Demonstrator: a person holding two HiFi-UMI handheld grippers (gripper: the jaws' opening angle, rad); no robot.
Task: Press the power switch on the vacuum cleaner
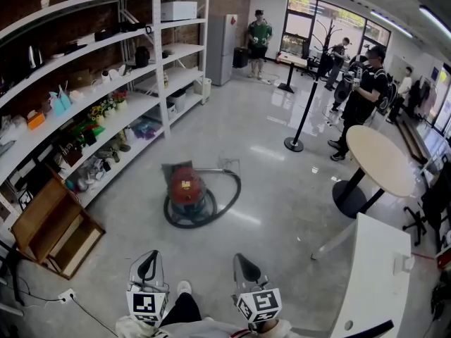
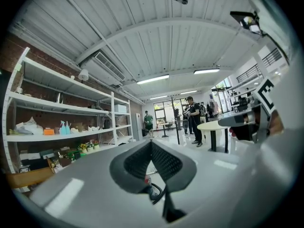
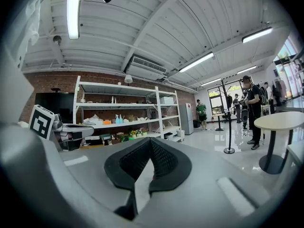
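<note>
standing on the glossy grey floor (image 1: 282,189), the red vacuum cleaner (image 1: 187,187) sits well ahead of both grippers, out in the open between the white shelving (image 1: 106,83) and the round table (image 1: 384,160). its dark hose (image 1: 229,196) curls in a loop round its base on the floor.

the left gripper (image 1: 148,263) and the right gripper (image 1: 246,266) are at the bottom of the head view, side by side and apart from each other, both far short of the vacuum cleaner and touching nothing. in the left gripper view the left gripper (image 2: 151,144) has its two black jaws meeting at the tips, with nothing between them; below the tips, through the gap, a small bit of the red vacuum cleaner (image 2: 145,179) and its hose (image 2: 157,194) shows on the floor far off. in the right gripper view the right gripper (image 3: 151,141) is the same, jaw tips pressed together and holding nothing.

a low wooden step unit (image 1: 49,224) stands beside the shelving on the left. a black stanchion post (image 1: 299,125) stands beyond the vacuum cleaner, and a person in dark clothes (image 1: 363,101) stands behind the round table. a white table (image 1: 373,280) fills the lower right corner.
</note>
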